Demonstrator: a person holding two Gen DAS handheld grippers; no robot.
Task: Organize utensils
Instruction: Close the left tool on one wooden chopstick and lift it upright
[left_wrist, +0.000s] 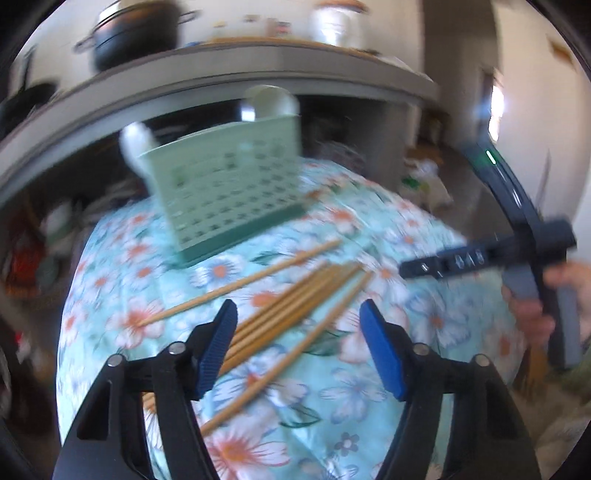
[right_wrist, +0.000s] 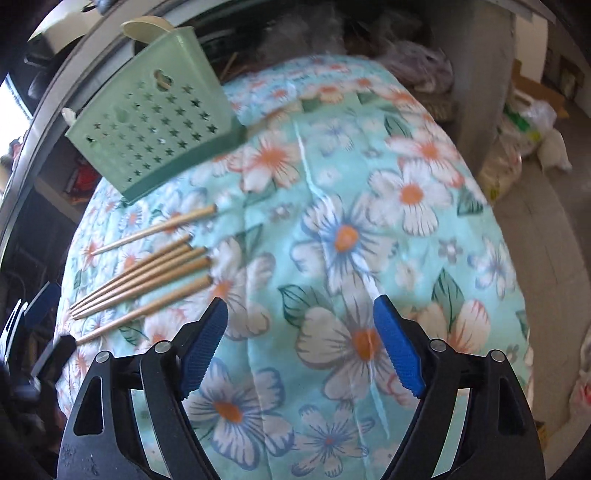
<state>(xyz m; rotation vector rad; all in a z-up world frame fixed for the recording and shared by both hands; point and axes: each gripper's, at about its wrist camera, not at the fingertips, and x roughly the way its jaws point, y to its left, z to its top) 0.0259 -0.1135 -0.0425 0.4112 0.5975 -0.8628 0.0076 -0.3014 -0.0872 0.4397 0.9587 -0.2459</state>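
Six chopsticks lie beside one green holder.

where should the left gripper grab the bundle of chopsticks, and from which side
Take the chopstick bundle near mid-length, from above, one pad on each long side. The sticks lie flat and roughly parallel on the flowered cloth. The open left gripper already hovers over them, so it probably needs only lowering.

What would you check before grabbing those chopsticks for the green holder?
1. Left gripper open above the chopsticks: ok.
2. Right gripper open and empty: ok.
3. Chopsticks all on the floral cloth: ok.
4. Green holder upright: ok.
5. Room inside the holder: cannot tell.
6. Chopsticks lined up for one grab: not ok, two lie apart.
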